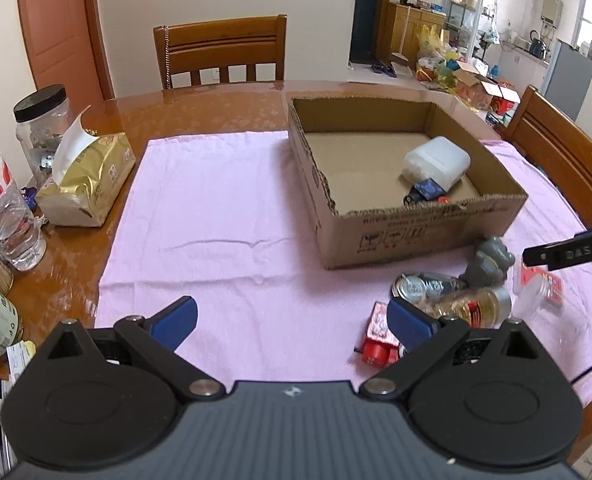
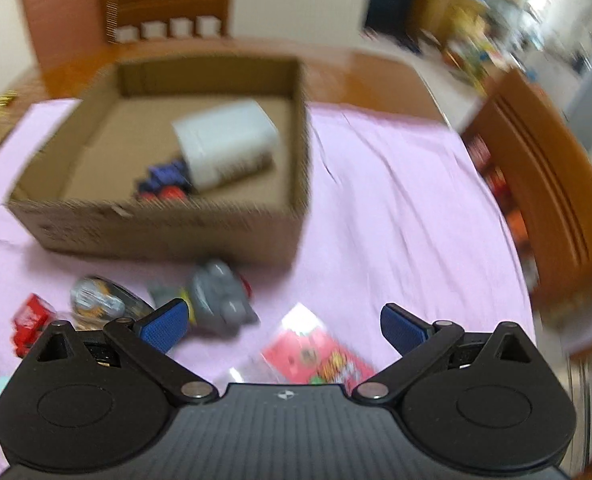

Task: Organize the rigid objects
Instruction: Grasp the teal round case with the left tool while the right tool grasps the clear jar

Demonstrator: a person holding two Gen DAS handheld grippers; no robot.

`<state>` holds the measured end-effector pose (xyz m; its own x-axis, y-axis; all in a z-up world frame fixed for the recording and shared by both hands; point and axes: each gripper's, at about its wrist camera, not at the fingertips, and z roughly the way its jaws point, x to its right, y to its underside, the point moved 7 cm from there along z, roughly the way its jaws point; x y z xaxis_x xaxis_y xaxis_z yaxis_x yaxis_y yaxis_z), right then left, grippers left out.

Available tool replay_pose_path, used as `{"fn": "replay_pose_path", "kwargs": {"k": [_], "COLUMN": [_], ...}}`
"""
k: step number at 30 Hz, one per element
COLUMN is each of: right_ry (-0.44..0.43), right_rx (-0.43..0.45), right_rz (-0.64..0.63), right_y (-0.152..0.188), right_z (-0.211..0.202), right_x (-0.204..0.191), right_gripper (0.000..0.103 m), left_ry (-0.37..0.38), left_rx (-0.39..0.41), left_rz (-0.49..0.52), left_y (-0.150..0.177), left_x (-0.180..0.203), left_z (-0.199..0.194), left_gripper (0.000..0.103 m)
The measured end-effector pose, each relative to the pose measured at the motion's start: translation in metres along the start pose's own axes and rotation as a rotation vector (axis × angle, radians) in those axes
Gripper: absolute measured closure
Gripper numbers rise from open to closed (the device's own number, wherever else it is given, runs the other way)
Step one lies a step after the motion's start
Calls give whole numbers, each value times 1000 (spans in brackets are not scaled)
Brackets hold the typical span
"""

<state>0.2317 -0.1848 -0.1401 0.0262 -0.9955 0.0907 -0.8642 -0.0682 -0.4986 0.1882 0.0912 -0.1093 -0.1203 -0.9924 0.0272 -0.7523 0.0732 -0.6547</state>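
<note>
An open cardboard box (image 1: 416, 232) stands on the pink cloth (image 1: 223, 216) and holds a white plastic jug (image 1: 436, 158) and a small blue toy (image 1: 426, 192). In front of it lie a grey toy figure (image 1: 490, 262), a tin can (image 1: 416, 286), a clear jar (image 1: 476, 308), a red toy (image 1: 380, 336) and a red packet (image 1: 552, 288). My left gripper (image 1: 291, 320) is open and empty above the cloth. My right gripper (image 2: 283, 328) is open and empty over the red packet (image 2: 316, 356), beside the grey figure (image 2: 215, 296). The right wrist view is blurred; the box (image 2: 167, 232) shows there too.
A gold tissue pack (image 1: 87, 184), a water bottle (image 1: 3, 208), a black-lidded jar (image 1: 41, 120) and other jars stand at the table's left edge. Wooden chairs stand at the far side (image 1: 219, 52) and the right (image 1: 564, 160).
</note>
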Motion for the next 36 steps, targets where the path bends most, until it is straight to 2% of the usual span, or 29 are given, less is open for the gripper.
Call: {"fn": "replay_pose_path", "kwargs": {"k": [5,20,28,32,36], "right_ry": [60,80,49,27,6], "right_rx": [-81,-95,-77,-78,-85], "right_rz": [67,98,129,137,141], "right_y": [19,75,107,117,121], "right_z": [19,-8,-17,-16,-14], "right_x": [5,10,13,13,11], "right_gripper": [0,0,0,0,0], "left_ry": [30,114,197,245,263], "left_rx": [-10,-54,-122,-158,-183], "left_rz": [16,135,272,310,346], "left_y": [8,25,51,64,74], "left_x": [7,26,44,49,55], "left_z": [-3,5,14,20,27], "left_gripper": [3,3,3,3,3]}}
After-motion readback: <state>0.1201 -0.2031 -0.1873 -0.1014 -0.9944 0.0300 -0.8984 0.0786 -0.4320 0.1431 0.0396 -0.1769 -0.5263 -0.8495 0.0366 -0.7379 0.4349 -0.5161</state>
